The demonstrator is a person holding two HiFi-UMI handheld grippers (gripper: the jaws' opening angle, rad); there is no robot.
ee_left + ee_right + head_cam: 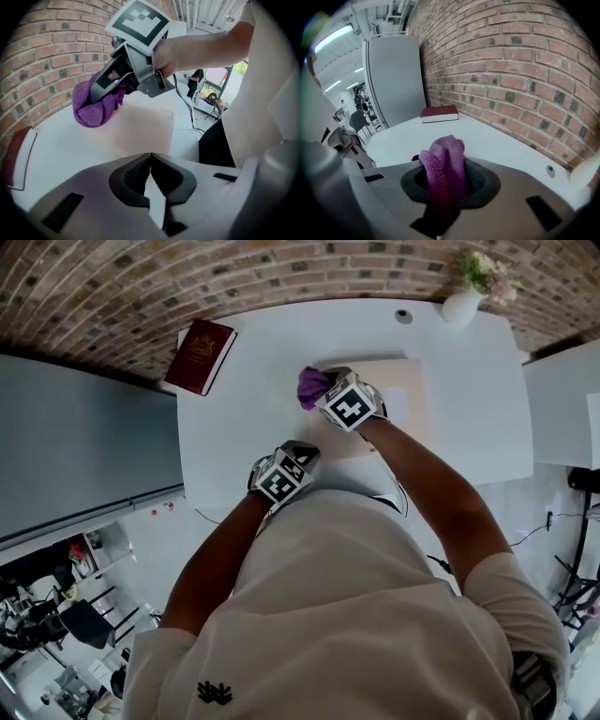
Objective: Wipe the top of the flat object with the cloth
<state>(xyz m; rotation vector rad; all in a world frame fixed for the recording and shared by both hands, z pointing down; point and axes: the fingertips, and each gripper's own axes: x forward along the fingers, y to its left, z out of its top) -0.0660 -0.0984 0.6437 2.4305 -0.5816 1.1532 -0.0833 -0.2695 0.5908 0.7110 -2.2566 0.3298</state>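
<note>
left hand-held gripper [150, 158]: jaws pressed together with nothing between them. It sits low over bare bench near the person's edge, just off the board's near left corner. Whether it touches the bench cannot be told.
person [356, 615]: leans over the bench in a pale shirt, both arms stretched forward, one gripper in each hand.
right hand-held gripper [444, 183]: pinching the cloth between its jaws. It is farther out than the left one, over the board's far left part, with the jaws angled down to the left.
cloth [312, 385]: purple and bunched into a wad. Most of it bulges out beyond the jaw tips, and its underside looks to rest on the surface at the board's left edge.
board [405, 399]: pale beige, lying flat on the bench, right of centre. The right forearm crosses over it.
bench [239, 423]: white, set against the wall.
book [200, 355]: dark red, closed, lying flat at the far left corner, well apart from the board.
vase [461, 307]: white, holding pale flowers, at the far right corner.
wall [112, 296]: brown brick, behind the bench.
</note>
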